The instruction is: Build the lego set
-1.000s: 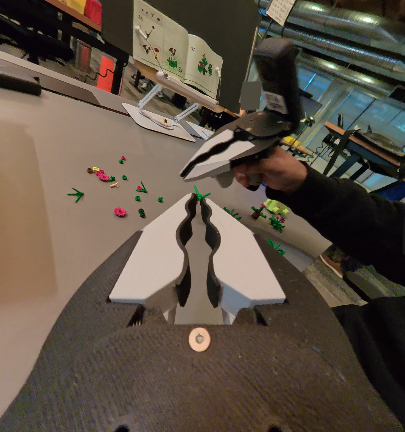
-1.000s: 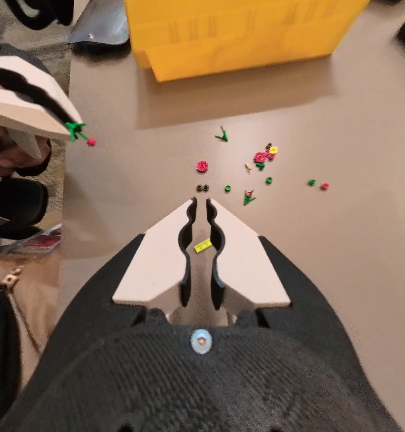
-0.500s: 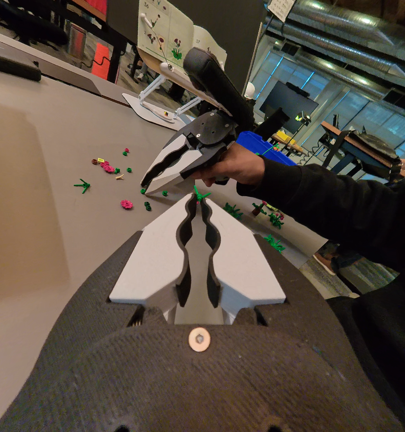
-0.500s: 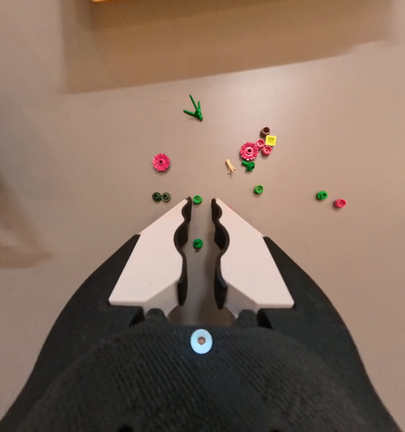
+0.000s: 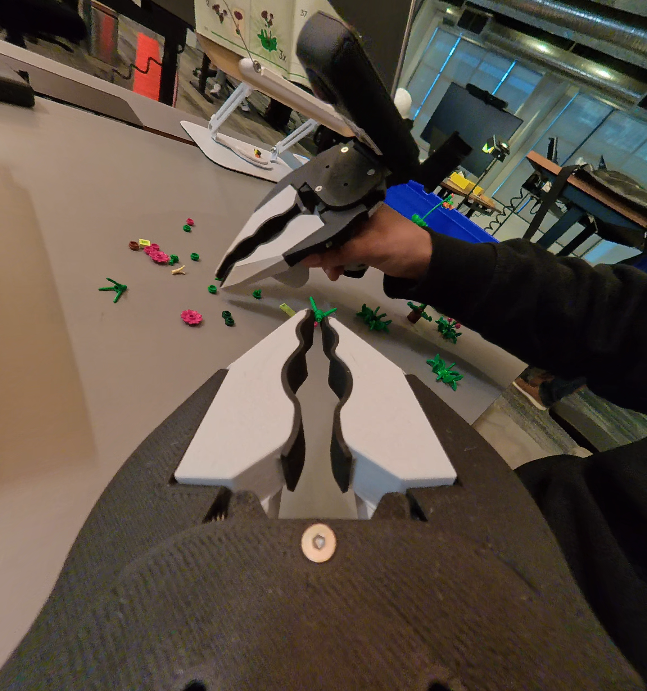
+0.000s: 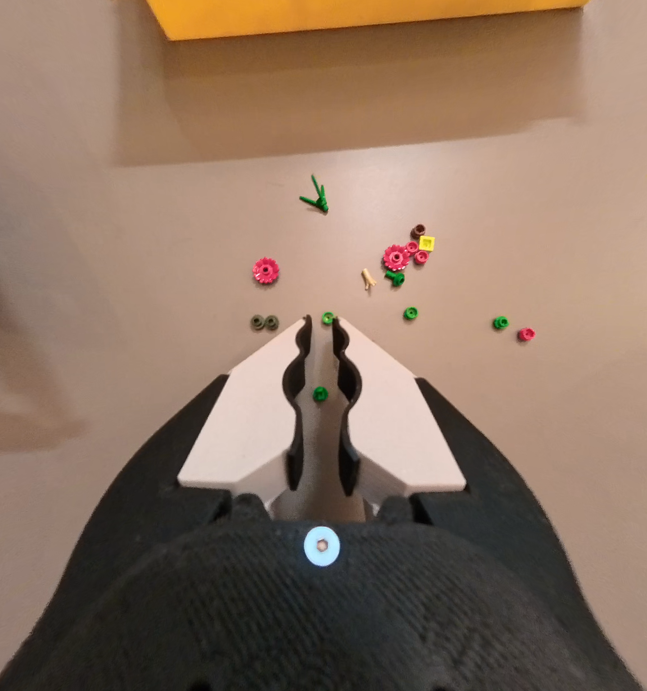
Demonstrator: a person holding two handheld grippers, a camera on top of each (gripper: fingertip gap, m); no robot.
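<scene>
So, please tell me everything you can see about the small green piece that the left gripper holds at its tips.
The green stem piece is a small, glossy plastic part with thin prongs spreading upward and sideways. A tiny pink bit shows just beneath it, between the fingers. It is pinched at the very tips of the left gripper, whose jaws are nearly closed on it. It is held above the table, touching nothing but the fingertips. Its lower end is hidden.

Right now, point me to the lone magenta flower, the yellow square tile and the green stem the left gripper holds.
Lone magenta flower (image 6: 265, 270), right wrist view, its centre.
Yellow square tile (image 6: 426, 243), right wrist view, top face.
Green stem (image 5: 320, 312), left wrist view, where its prongs meet.
</scene>
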